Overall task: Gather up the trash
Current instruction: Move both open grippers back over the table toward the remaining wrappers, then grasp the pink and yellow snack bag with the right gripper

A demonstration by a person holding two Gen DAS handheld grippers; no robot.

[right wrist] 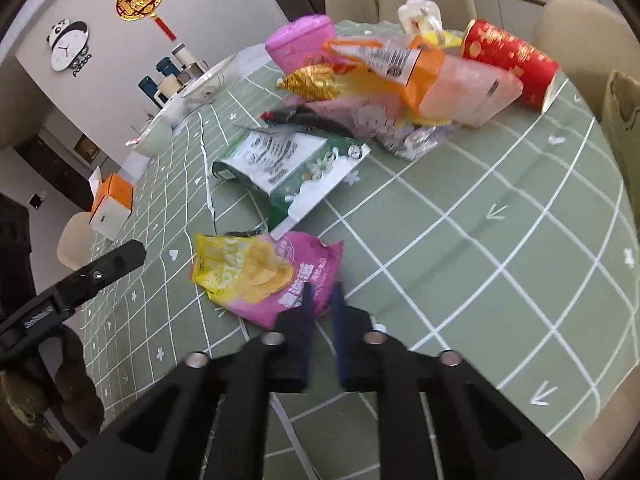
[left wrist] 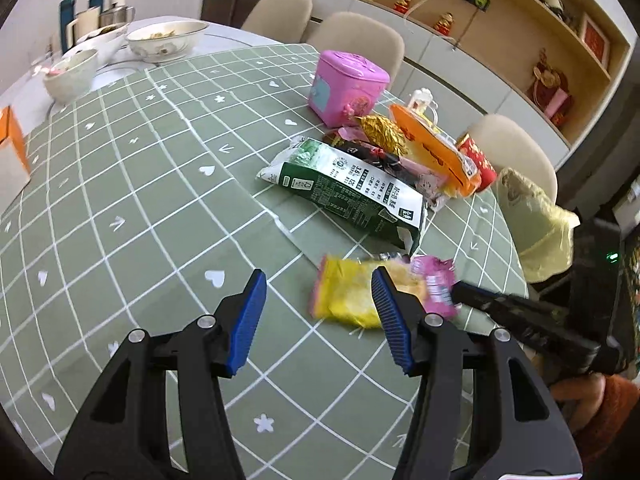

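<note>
The desk (left wrist: 132, 200) carries a green grid-pattern cloth, and both tools angle downward over it toward a yellow-and-pink snack wrapper (right wrist: 264, 276) lying flat near the desk's near edge. The left tool (left wrist: 320, 320) hovers above bare cloth just left of the wrapper; its blue pads stand roughly half apart with nothing between them, the right-hand pad overlapping the wrapper only in the line of sight. The right tool (right wrist: 322, 312) comes in from the wrapper's pink end with its jaws nearly together; the view is blurred, and the pink edge of the wrapper appears to sit at the fingertips, but a firm grip cannot be confirmed. Beyond the wrapper lies a green-and-white pouch (left wrist: 348, 188), torn open at one end, and behind it a pile of mixed packaging (right wrist: 392, 92) with a red can (right wrist: 512, 60) on its side. A pink lidded box (left wrist: 348, 88) stands closed at the pile's far edge. Several bowls (left wrist: 164, 40) stand at the far left, the largest holding food scraps. A yellowish bag (left wrist: 540, 224) hangs open at the right rim; its contents cannot be seen.
</note>
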